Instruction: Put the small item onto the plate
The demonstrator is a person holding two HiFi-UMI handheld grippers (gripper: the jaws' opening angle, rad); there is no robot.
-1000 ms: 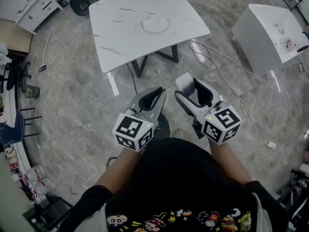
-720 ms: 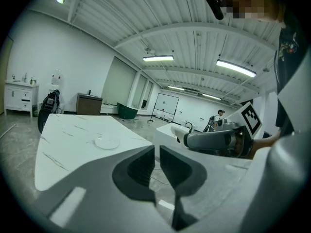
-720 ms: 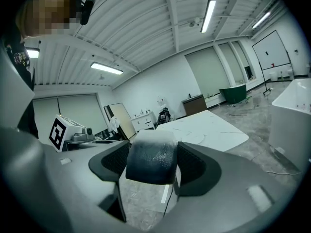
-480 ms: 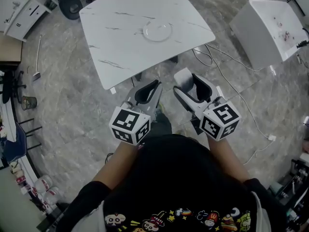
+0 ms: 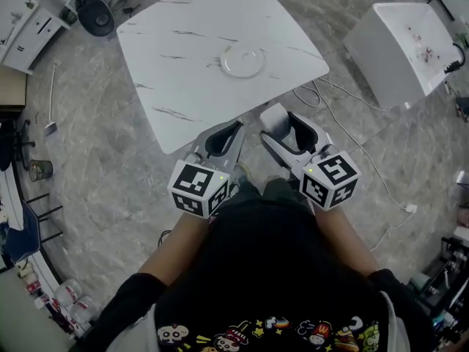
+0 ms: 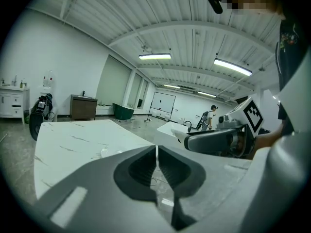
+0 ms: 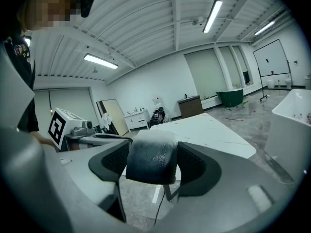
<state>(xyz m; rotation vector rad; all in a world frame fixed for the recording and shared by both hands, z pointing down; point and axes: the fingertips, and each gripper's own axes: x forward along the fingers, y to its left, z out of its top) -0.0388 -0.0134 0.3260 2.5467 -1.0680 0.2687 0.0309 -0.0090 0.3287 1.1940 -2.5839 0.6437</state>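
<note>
A white plate (image 5: 242, 61) lies near the middle of the white marble table (image 5: 176, 72). My right gripper (image 5: 282, 123) is shut on a small grey-white block (image 7: 150, 155), held just off the table's near edge. The block (image 5: 275, 117) shows pale between the jaws in the head view. My left gripper (image 5: 229, 133) sits beside it, jaws shut with nothing between them (image 6: 156, 166). From the left gripper view the plate (image 6: 111, 153) is a faint low disc on the tabletop.
A white tub (image 5: 399, 46) stands on the floor at the right. Cables (image 5: 352, 134) trail across the grey floor below the table. A cabinet (image 5: 33, 24) and a dark bag (image 5: 95, 13) sit at the far left.
Both grippers have come closer to the table, which now sits nearer and lower in the head view. The right gripper still holds the block.
</note>
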